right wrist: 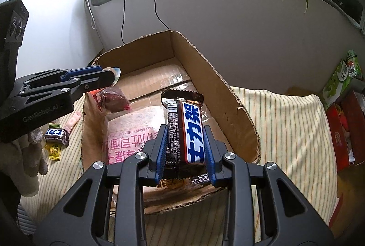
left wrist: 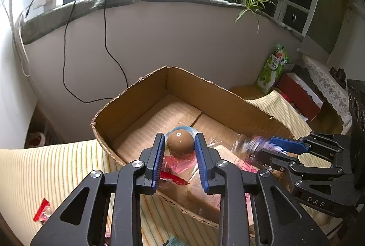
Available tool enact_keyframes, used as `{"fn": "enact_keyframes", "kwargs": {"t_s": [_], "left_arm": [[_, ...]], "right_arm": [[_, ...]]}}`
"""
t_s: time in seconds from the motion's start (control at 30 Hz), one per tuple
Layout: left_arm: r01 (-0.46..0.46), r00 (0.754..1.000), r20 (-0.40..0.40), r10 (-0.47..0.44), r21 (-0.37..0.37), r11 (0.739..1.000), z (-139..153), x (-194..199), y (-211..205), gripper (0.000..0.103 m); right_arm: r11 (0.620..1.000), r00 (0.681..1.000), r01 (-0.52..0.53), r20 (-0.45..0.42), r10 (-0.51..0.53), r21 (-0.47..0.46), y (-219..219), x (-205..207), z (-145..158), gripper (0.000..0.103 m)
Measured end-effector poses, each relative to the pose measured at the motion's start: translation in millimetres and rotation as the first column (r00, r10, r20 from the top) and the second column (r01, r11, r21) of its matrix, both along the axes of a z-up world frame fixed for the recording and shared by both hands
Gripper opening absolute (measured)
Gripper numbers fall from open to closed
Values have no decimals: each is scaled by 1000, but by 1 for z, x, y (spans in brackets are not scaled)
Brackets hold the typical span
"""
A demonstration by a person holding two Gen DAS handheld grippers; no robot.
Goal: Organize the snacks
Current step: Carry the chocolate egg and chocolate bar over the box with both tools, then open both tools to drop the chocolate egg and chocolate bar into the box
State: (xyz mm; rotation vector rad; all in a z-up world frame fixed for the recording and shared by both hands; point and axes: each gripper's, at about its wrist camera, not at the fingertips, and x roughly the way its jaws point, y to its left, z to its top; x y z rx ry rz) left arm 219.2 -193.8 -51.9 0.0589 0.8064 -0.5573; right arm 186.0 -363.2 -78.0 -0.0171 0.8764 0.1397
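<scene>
A striped cloth [right wrist: 285,123] covers the surface, and on it, straight ahead of both tools, sits an open cardboard box [left wrist: 228,95] with torn rims. Flat on the box floor, beneath the right hand-held gripper [right wrist: 185,143], lies a pink-printed packet [right wrist: 134,132]; a red-wrapped snack [right wrist: 114,99] lies further in, just below the left tool's tips.

The right hand-held gripper is over the near part of the box, its blue pads clamped narrow on a Snickers bar [right wrist: 190,132] that stands lengthwise between the jaws, its far crimped end pointing toward the back wall of the box.

The left hand-held gripper [left wrist: 180,150] is over the near-left part of the box, its jaws closed against a brown egg-shaped snack [left wrist: 180,143] in clear wrapping with a blue-rimmed edge, held above the box floor.

Outside the box, to the left of the right tool, a mini Snickers [right wrist: 56,133] and a yellow candy [right wrist: 54,150] lie loose on the cloth near a gloved hand [right wrist: 25,164]. A small red sachet [left wrist: 42,211] lies on the cloth below left of the left tool
</scene>
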Motion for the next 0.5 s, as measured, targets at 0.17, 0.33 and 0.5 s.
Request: {"fn": "enact_keyframes", "kwargs": {"t_s": [0.17,0.33,0.5], "left_arm": [[0,1000,1,0,2,1000,1,-1,-1,27],[-2,1000,12,2,2,1000,4,-4,1,44],[-8,1000,21,8,-3,1000,9,-6,5,45]], "right_arm": [[1000,1000,5,11,-5,-5,0,-2,3,31],[1000,1000,13,26,-13,-13,0,-7,6,60],[1000,999,16,34,-16,-20,4,-12,10,74]]}}
